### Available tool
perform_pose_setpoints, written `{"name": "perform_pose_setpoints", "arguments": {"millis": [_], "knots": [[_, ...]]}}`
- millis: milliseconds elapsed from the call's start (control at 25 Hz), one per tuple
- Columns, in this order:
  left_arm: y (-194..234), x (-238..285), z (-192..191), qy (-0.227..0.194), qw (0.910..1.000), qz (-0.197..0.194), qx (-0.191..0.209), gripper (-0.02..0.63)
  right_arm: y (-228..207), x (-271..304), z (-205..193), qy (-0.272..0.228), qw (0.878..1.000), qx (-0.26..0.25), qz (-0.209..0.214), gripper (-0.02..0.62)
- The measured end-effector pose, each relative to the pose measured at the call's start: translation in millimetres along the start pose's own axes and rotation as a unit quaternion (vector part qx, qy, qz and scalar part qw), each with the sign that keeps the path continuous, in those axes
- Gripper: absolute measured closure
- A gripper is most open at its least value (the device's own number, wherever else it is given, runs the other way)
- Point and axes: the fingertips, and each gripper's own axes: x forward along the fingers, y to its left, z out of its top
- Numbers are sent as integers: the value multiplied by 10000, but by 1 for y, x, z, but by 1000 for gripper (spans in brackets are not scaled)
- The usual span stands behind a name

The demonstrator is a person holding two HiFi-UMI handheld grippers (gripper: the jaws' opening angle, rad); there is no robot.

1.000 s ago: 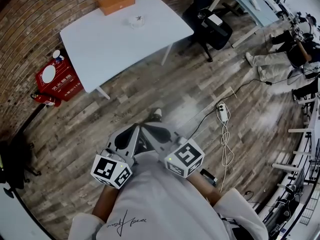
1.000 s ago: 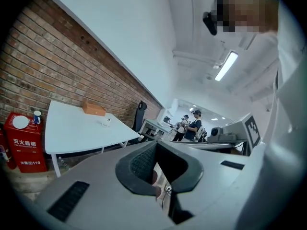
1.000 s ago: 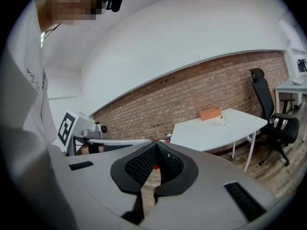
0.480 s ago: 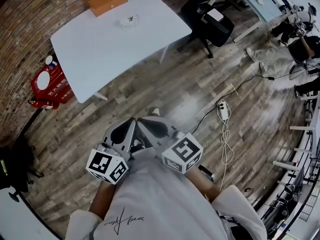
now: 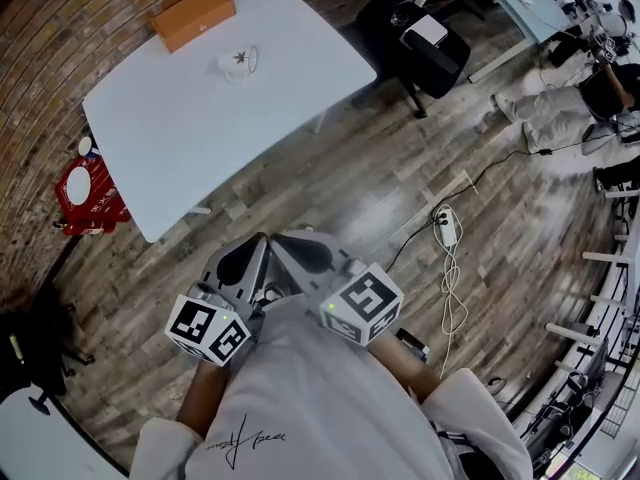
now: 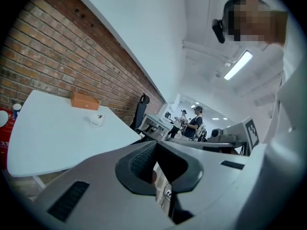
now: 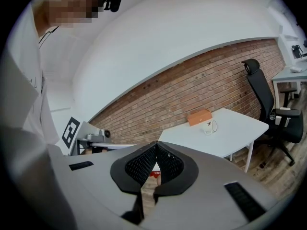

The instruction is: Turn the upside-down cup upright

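The white table has drifted toward nine o'clock in my head view. The cup sits on it at eleven o'clock, near an orange box. My left gripper and right gripper, jaws pressed together on nothing, are well apart from it.

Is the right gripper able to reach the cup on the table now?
Probably not: the right gripper is held near the person's body, and the cup stands far across open floor. Nothing blocks it.

Overhead, gripper views share seemingly distant table
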Motion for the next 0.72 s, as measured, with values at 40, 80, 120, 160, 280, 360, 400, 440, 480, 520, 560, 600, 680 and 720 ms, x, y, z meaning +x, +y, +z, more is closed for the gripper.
{"name": "perform_pose_setpoints", "arguments": {"millis": [40, 80, 120, 160, 280, 360, 400, 440, 480, 520, 560, 600, 680, 720], "knots": [[1, 7, 3, 23, 10000, 26, 57, 597, -6, 1, 4, -9, 10000, -3, 1, 575], [1, 13, 5, 47, 9999, 53, 121, 595, -12, 1, 7, -12, 10000, -9, -3, 575], [2, 20, 8, 70, 9998, 74, 177, 595, -19, 2, 10, -11, 10000, -16, -9, 575], [2, 27, 9, 87, 9997, 88, 219, 595, -25, 2, 12, -10, 10000, -19, -13, 575], [3, 45, 13, 109, 9993, 124, 323, 595, -43, 2, 18, -23, 10000, -19, 20, 575], [2, 55, 17, 119, 9991, 154, 378, 595, -53, 1, 22, -35, 10000, -15, 61, 575], [1, 60, 18, 120, 9990, 177, 393, 595, -58, 1, 25, -44, 10000, -9, 84, 575], [0, 63, 20, 120, 9989, 207, 409, 595, -61, 0, 27, -53, 9999, -4, 103, 575], [0, 67, 21, 121, 9987, 245, 427, 595, -64, -1, 29, -66, 9999, 0, 117, 575], [0, 70, 22, 120, 9985, 292, 446, 595, -67, -1, 31, -85, 9999, 1, 129, 575], [2, 73, 23, 117, 9983, 344, 458, 595, -70, 0, 32, -108, 9998, 3, 147, 575], [4, 75, 24, 118, 9981, 396, 460, 595, -73, 2, 33, -132, 9998, 12, 171, 575], [6, 77, 24, 134, 9978, 484, 442, 595, -76, 4, 32, -168, 9996, 66, 208, 575], [7, 78, 23, 146, 9976, 515, 433, 595, -77, 5, 32, -178, 9996, 103, 217, 575]]}}
